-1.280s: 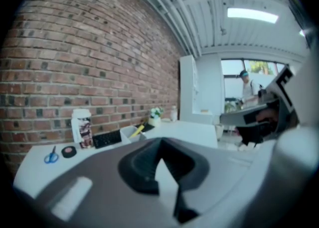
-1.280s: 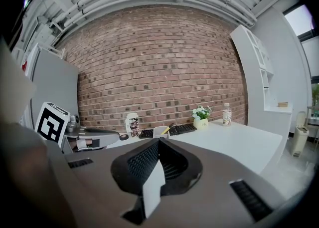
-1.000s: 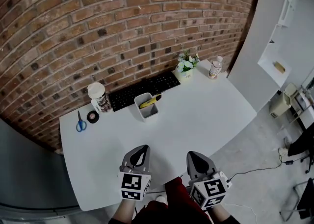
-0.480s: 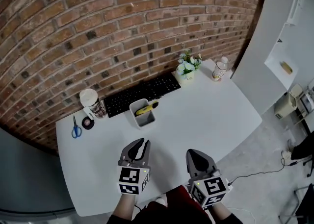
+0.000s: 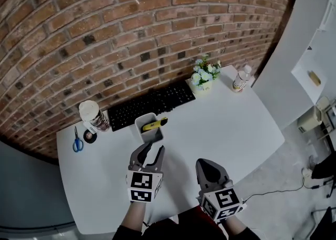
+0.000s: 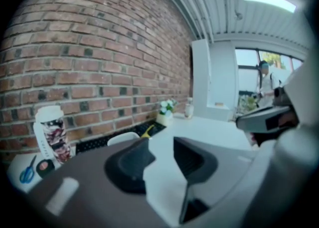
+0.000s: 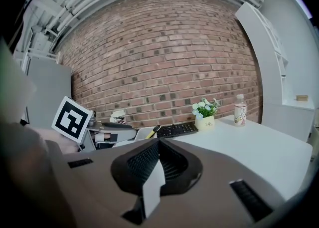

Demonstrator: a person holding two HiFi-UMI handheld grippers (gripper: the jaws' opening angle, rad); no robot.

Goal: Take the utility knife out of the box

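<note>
A small white box (image 5: 147, 131) stands on the white table (image 5: 220, 123) in front of the keyboard, with the yellow utility knife (image 5: 154, 124) sticking out over its far right rim. My left gripper (image 5: 149, 150) is just short of the box's near side; its jaws are opening, with nothing between them. My right gripper (image 5: 209, 168) is shut and empty, to the right and nearer the table's front edge. In the left gripper view the box (image 6: 122, 137) and the knife (image 6: 148, 131) show beyond the gripper (image 6: 162, 156). The right gripper view shows the gripper (image 7: 158, 158), the box (image 7: 143, 133) and the knife (image 7: 152, 131).
A black keyboard (image 5: 152, 103) lies against the brick wall. A patterned cup (image 5: 92, 115), a tape roll (image 5: 90, 137) and blue scissors (image 5: 77, 142) are at the left. A flower pot (image 5: 205, 75) and a bottle (image 5: 241, 79) stand at the back right.
Both grippers have moved forward over the table toward the box. The left gripper's jaws have gone from shut to apart; the right stays shut.
</note>
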